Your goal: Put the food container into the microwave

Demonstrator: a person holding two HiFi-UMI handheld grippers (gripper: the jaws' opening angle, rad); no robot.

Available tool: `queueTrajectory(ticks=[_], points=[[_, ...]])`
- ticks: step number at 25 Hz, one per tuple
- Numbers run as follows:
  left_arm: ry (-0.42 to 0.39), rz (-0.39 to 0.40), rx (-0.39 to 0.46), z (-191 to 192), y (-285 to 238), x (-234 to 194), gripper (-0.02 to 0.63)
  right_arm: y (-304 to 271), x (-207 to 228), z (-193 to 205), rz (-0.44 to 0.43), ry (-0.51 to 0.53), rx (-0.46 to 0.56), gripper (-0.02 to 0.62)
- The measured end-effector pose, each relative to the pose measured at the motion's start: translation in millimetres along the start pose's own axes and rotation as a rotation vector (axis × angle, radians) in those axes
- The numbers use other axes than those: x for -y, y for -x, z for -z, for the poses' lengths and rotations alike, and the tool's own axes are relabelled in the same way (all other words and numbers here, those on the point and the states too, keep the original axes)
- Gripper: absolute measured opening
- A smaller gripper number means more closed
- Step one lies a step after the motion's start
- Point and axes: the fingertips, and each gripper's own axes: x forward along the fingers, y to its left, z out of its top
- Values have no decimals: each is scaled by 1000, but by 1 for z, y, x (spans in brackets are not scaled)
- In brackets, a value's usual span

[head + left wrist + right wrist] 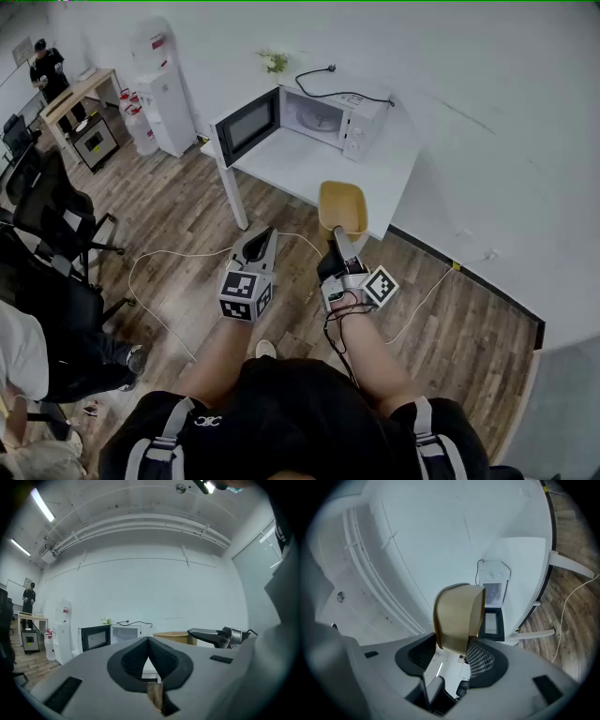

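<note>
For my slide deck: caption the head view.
Right gripper holds the yellow food container before the open microwave; left gripper shut, empty.

White table, water dispenser nearby, black office chairs on wood floor

No legible text or numbers; microwave panel print too small to read.

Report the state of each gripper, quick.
Left gripper: closed, holding nothing.
Right gripper: closed on the tan plastic food container, holding it up.
</note>
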Motion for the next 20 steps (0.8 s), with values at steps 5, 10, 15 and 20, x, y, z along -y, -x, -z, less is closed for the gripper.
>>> queueTrajectory(ticks=[5, 10, 15, 20], points=[[-9, -9, 17, -3, 3, 1, -6, -4, -5, 3, -20, 60, -45, 198], [-14, -12, 13, -2, 0, 4, -6, -8, -10, 5, -39, 122, -93, 196], [-17, -11, 9, -1, -1, 3, -6, -13, -20, 11, -84, 144, -121, 195], [-17, -18, 8, 1, -3, 0, -6, -17, -18, 14, -90, 152, -131, 195]])
